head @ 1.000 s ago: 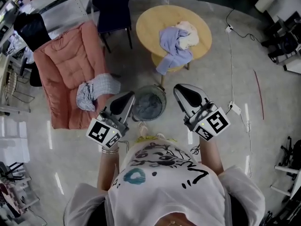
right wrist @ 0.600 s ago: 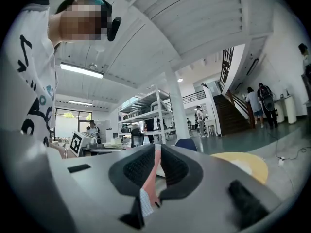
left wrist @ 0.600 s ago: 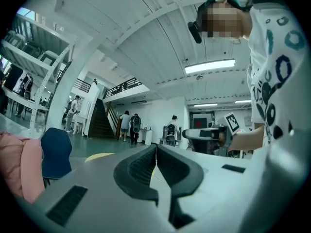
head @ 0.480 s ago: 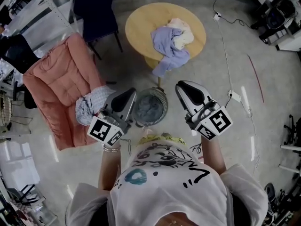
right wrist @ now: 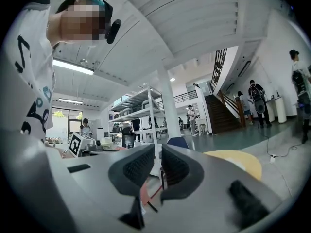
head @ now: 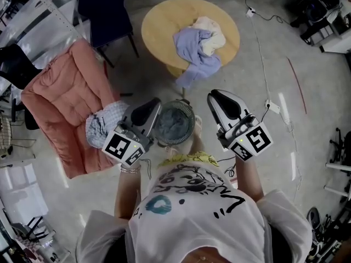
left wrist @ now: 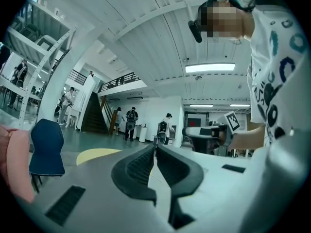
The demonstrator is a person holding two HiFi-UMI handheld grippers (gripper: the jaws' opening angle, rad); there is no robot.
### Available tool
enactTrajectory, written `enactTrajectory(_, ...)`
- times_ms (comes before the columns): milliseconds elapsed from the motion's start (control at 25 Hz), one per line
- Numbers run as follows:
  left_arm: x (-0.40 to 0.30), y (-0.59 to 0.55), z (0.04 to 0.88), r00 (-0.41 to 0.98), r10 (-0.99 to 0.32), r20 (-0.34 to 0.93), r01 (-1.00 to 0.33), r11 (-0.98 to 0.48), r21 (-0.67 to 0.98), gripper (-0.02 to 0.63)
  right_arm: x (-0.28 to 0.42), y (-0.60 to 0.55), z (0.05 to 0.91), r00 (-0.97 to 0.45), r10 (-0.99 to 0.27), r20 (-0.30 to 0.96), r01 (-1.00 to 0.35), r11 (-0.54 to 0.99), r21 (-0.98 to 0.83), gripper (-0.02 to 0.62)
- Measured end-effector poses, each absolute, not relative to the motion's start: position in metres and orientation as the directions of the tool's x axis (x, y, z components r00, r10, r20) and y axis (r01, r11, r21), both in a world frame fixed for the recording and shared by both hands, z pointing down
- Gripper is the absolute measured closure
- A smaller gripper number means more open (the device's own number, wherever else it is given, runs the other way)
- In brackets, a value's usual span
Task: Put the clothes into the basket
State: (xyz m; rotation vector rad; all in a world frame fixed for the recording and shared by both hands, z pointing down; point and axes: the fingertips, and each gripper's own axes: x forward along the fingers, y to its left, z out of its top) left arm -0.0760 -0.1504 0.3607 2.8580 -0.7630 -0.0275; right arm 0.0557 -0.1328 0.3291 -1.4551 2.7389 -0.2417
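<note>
A lilac cloth (head: 193, 49) and a cream cloth (head: 213, 32) lie heaped on the round yellow table (head: 159, 29), the lilac one hanging over its near edge. A checked grey cloth (head: 104, 126) lies on the pink quilt (head: 60, 100). The round grey mesh basket (head: 174, 124) stands on the floor below the table, with fabric inside. My left gripper (head: 152, 103) is held just left of the basket and my right gripper (head: 215, 96) just right of it. Both point level toward the table, shut and holding nothing (left wrist: 155, 148) (right wrist: 159, 165).
A dark blue chair (head: 103, 9) stands left of the table, beside the quilt. A white power strip (head: 272, 107) and its cable run across the floor at the right. Shelving lines the far left, dark equipment the right edge. Other people stand far off in the hall.
The person has shifted and the head has turned, so the quilt and chair swing leftward in view. Both grippers moved along with the body, still flanking the basket, jaws unchanged.
</note>
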Motion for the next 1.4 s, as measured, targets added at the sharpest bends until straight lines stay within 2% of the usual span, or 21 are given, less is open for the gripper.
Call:
enactTrajectory(600,0.003,-0.243,0.374,0.849,-0.524,0.067,-0.526,-0.828,0.196,0.590,0.132,-0.248,0.343,-0.616,-0.784,0.076,-0.783,0.599,-0.169,0.563)
enactTrajectory(880,0.034,-0.305,0.383,0.830,-0.552,0.077,-0.555,-0.805,0.211,0.589,0.156,-0.309,0.363,-0.656,-0.743,0.131,-0.752,0.629,-0.195,0.560)
enactTrajectory(1000,0.043,-0.325,0.395,0.821,-0.563,0.096,-0.568,-0.790,0.230,0.589,0.162,-0.328,0.379,-0.680,-0.714,0.168,-0.732,0.644,-0.222,0.497)
enactTrajectory(1400,0.072,-0.381,0.451,0.785,-0.598,0.163,-0.619,-0.744,0.253,0.588,0.190,-0.382,0.450,-0.694,-0.645,0.321,-0.719,0.649,-0.250,0.436)
